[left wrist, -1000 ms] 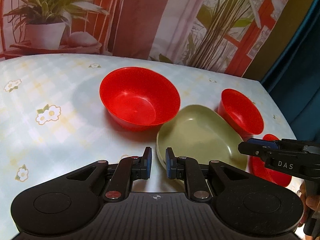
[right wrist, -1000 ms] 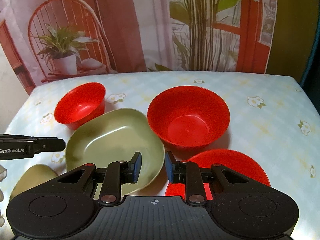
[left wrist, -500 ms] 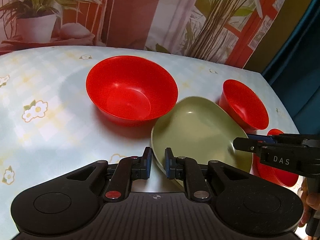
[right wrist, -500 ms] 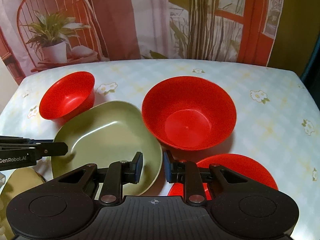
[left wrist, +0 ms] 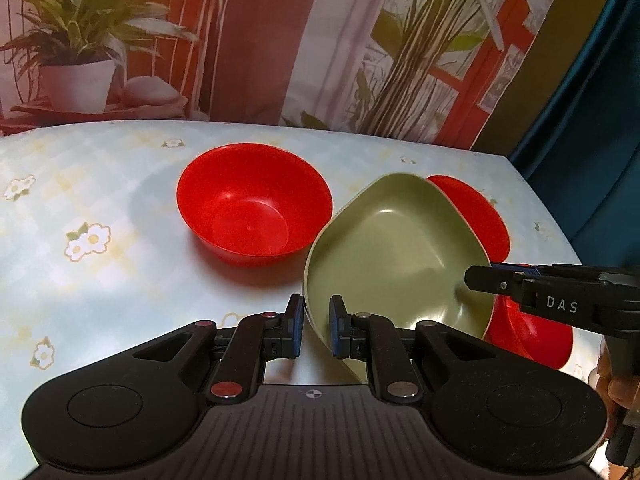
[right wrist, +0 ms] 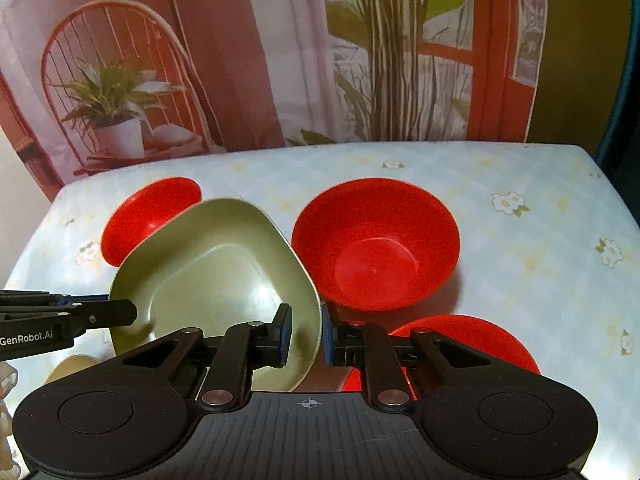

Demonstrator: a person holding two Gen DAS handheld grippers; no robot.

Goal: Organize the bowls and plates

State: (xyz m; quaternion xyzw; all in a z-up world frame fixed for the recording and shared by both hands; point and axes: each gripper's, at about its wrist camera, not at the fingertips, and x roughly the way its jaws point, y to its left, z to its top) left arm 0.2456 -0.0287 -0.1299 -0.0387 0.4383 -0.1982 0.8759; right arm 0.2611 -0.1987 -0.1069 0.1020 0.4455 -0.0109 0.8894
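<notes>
The green dish [left wrist: 392, 248] hides much of the small red bowl [left wrist: 476, 208] behind it.

A floral tablecloth [left wrist: 80, 208] lies before a printed backdrop [right wrist: 260, 60].

Both were clamped down at this point. The left hand-held gripper [left wrist: 316, 326] had its blue-padded fingers [left wrist: 296, 322] pinched nearly together, one either side of a rim. The right hand-held gripper [right wrist: 305, 334] was doing the same from the opposite side, fingertips [right wrist: 283, 334] squeezed close, reaching in level.
</notes>
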